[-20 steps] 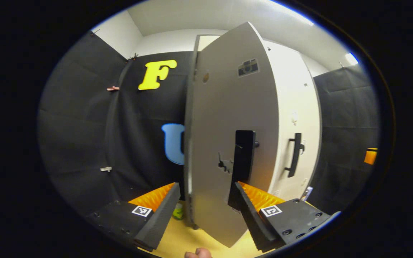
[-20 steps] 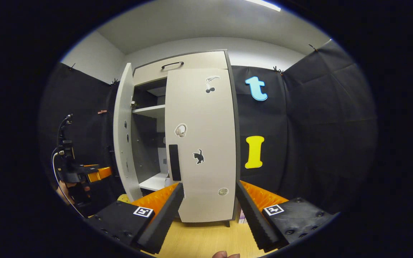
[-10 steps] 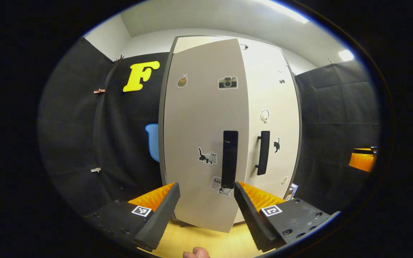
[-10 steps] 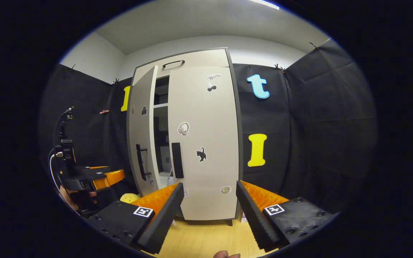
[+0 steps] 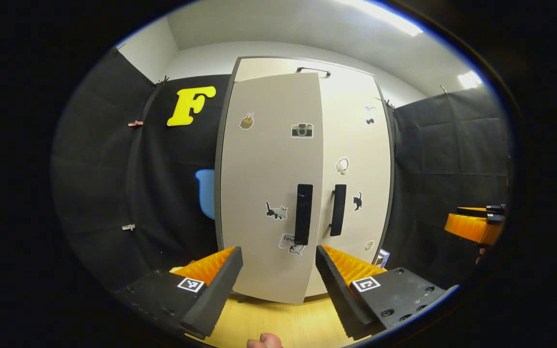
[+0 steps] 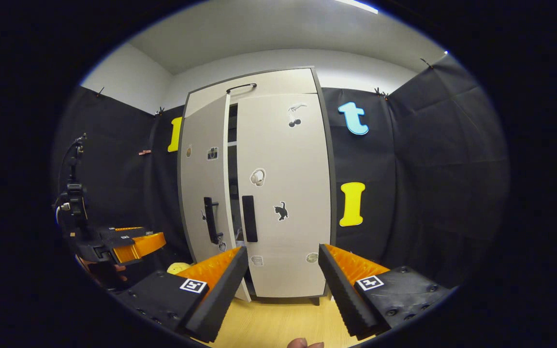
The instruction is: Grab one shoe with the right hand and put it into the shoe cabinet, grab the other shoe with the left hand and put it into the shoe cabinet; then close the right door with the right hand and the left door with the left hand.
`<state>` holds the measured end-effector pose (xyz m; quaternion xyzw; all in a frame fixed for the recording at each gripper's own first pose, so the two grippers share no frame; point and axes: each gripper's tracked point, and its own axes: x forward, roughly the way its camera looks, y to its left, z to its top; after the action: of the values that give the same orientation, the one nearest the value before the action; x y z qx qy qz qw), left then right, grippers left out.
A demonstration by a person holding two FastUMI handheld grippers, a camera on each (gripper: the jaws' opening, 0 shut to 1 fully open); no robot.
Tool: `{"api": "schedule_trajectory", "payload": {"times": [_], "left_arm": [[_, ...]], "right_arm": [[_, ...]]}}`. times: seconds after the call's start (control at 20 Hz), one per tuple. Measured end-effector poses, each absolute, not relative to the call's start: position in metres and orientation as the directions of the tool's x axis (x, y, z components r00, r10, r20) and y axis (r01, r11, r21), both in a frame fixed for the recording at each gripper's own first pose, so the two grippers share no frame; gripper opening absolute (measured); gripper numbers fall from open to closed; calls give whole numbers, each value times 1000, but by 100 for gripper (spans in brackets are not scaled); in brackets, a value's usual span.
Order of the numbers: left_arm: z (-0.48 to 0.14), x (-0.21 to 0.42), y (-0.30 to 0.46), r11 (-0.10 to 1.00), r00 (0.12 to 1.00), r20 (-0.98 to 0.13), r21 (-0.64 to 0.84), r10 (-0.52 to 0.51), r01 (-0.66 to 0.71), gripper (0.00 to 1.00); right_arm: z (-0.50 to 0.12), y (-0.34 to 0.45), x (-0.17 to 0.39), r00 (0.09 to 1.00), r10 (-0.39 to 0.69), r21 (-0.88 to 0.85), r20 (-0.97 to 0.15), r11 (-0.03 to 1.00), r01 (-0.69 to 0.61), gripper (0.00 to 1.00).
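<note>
The tall pale-grey shoe cabinet (image 5: 351, 96) with a dark frame stands on the light wooden floor (image 6: 278, 321) against the black cloth wall. Its right door (image 6: 285, 193), dotted with small stickers, lies flush in the frame. The left door (image 5: 271, 188) is nearly shut but stands ajar: in the right gripper view a narrow dark gap runs between the two doors, with a shelf edge visible inside. Each door carries a black vertical bar handle, and the two sit close together near the middle seam.

The left tongs (image 5: 278, 280) are spread open and hold nothing, pointing at the lower part of the left door without touching it. The right tongs (image 6: 282, 282) are likewise open and empty, aimed at the foot of the right door. A small yellow object (image 6: 178, 267) lies on the floor by the cabinet's left bottom corner. The shoes are not discernible through the gap.
</note>
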<state>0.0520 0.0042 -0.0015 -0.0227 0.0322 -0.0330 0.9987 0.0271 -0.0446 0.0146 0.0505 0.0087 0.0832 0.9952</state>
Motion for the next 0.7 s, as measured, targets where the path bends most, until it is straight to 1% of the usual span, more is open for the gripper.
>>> {"api": "schedule_trajectory", "payload": {"times": [0.4, 0.7], "left_arm": [[7, 24, -4, 993, 993, -58, -60, -106, 103, 95], [8, 15, -4, 993, 992, -56, -44, -114, 112, 95]], "right_arm": [[24, -27, 15, 988, 152, 88, 9, 984, -152, 96], [22, -17, 10, 989, 145, 79, 12, 986, -146, 96]]}}
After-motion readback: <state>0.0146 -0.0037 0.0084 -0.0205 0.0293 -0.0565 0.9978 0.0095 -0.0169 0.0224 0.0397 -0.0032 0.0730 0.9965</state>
